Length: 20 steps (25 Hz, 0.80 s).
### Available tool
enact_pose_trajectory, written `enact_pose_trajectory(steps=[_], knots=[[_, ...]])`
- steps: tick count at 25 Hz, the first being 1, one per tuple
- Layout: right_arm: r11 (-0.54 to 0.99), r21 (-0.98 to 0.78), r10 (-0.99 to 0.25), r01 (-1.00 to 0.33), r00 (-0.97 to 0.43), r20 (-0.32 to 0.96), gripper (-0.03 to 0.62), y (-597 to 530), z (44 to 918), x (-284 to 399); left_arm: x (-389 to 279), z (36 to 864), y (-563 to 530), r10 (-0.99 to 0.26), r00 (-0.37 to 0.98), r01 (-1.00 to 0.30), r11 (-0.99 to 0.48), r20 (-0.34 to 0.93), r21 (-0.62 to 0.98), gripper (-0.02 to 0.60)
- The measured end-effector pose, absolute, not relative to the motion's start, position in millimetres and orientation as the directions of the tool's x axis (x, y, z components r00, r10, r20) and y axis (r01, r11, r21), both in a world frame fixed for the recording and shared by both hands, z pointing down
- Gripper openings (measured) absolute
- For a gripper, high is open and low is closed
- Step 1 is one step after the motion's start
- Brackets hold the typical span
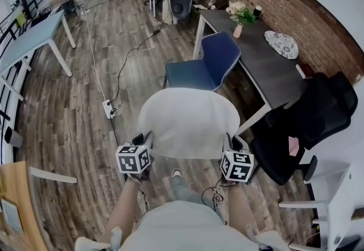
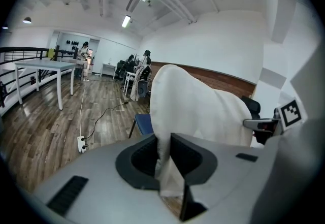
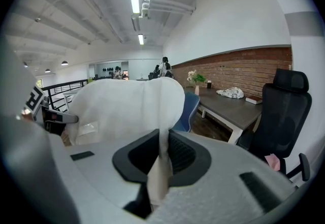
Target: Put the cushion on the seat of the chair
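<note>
Matt cloth cushion point(image 1: 187, 122); wood-plank floor point(image 1: 68, 113), slight sheen.

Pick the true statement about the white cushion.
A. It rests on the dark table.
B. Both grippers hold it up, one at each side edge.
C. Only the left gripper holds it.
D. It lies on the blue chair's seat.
B: the left gripper and the right gripper each pinch an edge of the cushion, which hangs in the air short of the blue chair, whose seat is bare.
</note>
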State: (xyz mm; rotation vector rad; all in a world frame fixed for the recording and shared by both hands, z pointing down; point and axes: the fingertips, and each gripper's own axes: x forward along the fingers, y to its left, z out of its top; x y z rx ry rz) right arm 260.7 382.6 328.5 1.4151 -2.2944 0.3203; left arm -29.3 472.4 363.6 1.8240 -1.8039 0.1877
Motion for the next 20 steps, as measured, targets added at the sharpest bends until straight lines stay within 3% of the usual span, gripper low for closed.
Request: enact_pose_trajectory(steps=[20], knots=[[0.472,-0.046,-0.778,-0.88,-0.441,0.448,0.041,183,331,221,-69,347,288,-0.895,0.039,-0.968,0.076,0.444,0.239,0.053]])
